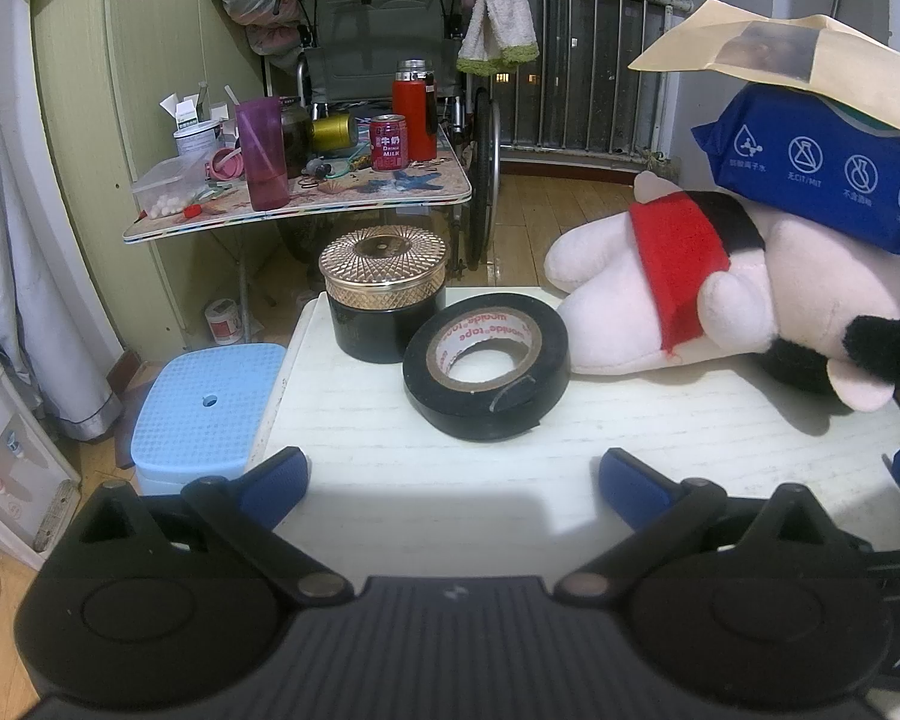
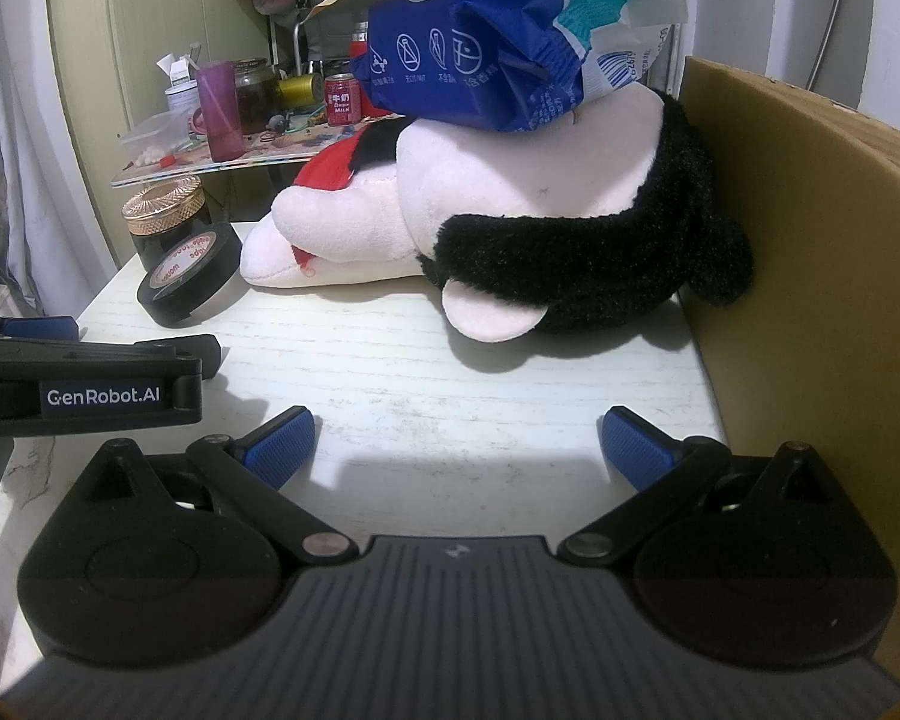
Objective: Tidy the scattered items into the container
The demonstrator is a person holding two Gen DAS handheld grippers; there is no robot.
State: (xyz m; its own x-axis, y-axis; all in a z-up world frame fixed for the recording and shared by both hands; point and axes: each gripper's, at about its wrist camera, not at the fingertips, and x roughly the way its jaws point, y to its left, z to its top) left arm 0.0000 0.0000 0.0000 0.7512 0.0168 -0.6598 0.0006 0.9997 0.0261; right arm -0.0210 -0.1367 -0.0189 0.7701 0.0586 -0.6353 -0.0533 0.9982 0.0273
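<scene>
Both grippers, left (image 1: 453, 483) and right (image 2: 457, 441), were wide, empty. Risk: grabbing plush toy (image 2: 510, 222) would likely topple wipes pack (image 2: 498, 42) stacked on top.

Background, toward eleven o'clock: a folding table (image 1: 390, 204) bearing a purple tumbler (image 1: 262, 153), a red milk can (image 1: 388, 143) and a red flask (image 1: 414, 111). Toward eight o'clock: a blue stool (image 1: 210, 408) on the floor.
</scene>
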